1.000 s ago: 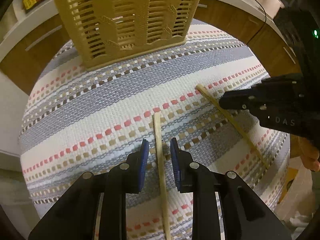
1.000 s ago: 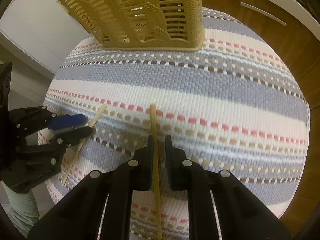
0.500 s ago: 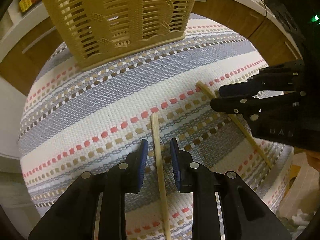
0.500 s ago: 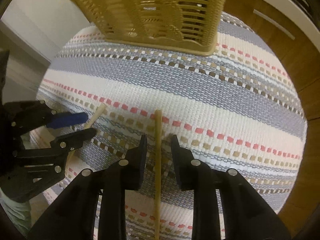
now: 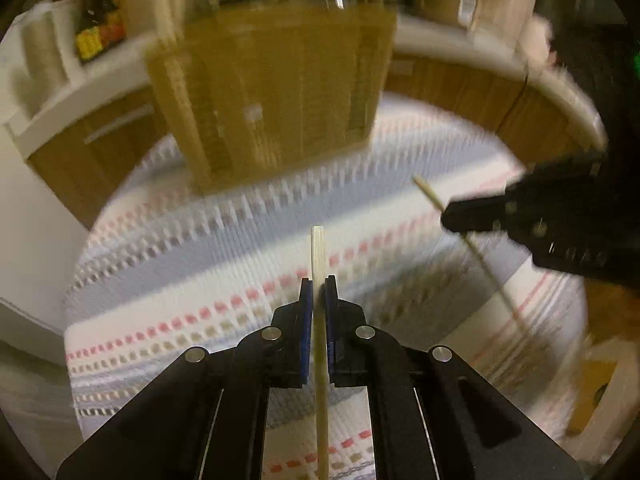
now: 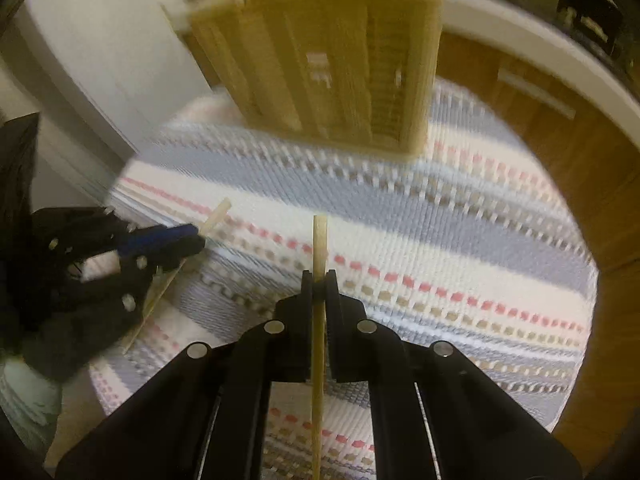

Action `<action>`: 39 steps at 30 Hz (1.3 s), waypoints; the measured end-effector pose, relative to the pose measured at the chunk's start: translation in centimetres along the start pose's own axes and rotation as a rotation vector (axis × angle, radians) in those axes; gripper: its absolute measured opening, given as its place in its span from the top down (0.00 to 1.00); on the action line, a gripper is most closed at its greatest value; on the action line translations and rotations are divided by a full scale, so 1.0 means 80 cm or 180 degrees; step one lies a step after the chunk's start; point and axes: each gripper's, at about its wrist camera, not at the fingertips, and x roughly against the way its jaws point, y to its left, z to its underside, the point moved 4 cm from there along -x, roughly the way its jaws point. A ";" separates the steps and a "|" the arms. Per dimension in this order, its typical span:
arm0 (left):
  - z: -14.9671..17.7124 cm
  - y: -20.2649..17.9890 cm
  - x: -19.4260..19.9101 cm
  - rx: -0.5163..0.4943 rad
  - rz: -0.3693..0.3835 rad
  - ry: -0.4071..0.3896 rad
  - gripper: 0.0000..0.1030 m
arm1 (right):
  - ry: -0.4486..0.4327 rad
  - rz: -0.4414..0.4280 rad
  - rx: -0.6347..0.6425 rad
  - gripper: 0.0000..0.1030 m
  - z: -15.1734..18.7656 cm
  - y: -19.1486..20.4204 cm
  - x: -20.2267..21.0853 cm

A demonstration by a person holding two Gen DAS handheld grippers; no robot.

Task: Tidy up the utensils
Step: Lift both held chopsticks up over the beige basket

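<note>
- Pale wooden chopstick in our left claw (image 5: 319,248): long axis runs straight away from the cam, blunt tip fwd toward the basket; lower end goes out the bottom of the left wrist view; seems off the cloth, but blur makes that hard to judge
- Second pale wooden chopstick in our right claw (image 6: 319,240): same lie in the right wrist view, tip fwd, shaft along the fingers, tail out of frame at the bottom
- Seen from the left cam, the right one (image 5: 430,196) slants; tip up-left, tail down-right; from the right cam the left one (image 6: 218,214) slants tip up-right
- Left gripper (image 5: 319,294), black w/ blue pads: nearly closed, jaws pinching the stick on both sides, only the stick's width between them; also visible at left edge of the right cam (image 6: 188,238)
- Right gripper (image 6: 319,288), all black: clamped narrow on its stick, pads pressed to both sides; in the left cam it shows at right (image 5: 460,216), stick passing thru its tip
- Both sticks well apart from each other and short of the basket
- Tan slotted plastic basket (image 5: 280,100) stands upright at the far end of the cloth, heavily blurred; same basket in the right cam (image 6: 340,60)
- Woven mat w/ white, grey-blue, red and tan stripes (image 5: 180,272) covers the surface under both claws
- Beyond: brown wooden cabinet fronts w/ a pale handle (image 5: 80,152), white counter edge above (image 5: 460,48); white wall at left in the right cam (image 6: 100,48); shelf items too blurred to name
</note>
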 end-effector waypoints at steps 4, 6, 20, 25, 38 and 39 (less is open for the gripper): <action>-0.037 0.014 0.064 0.0170 0.0177 -0.0596 0.97 | -0.0484 -0.0194 0.0027 0.96 -0.025 0.005 0.056; -0.057 0.020 0.096 0.0219 0.0216 -0.0919 0.97 | -0.0757 -0.0237 0.0075 0.96 -0.043 0.011 0.083; -0.188 0.063 0.168 0.0451 0.0119 -0.2515 0.96 | -0.2612 0.0211 0.0170 0.96 -0.165 -0.011 0.194; -0.210 0.089 0.150 0.0564 0.0050 -0.2834 0.96 | -0.2913 0.0366 0.0070 0.96 -0.193 -0.028 0.189; -0.214 0.112 0.107 0.0526 -0.0502 -0.3089 0.96 | -0.3006 0.0500 0.0053 0.96 -0.209 -0.049 0.127; -0.211 0.113 0.103 0.0522 -0.0523 -0.3085 0.96 | -0.2992 0.0491 0.0045 0.96 -0.208 -0.051 0.122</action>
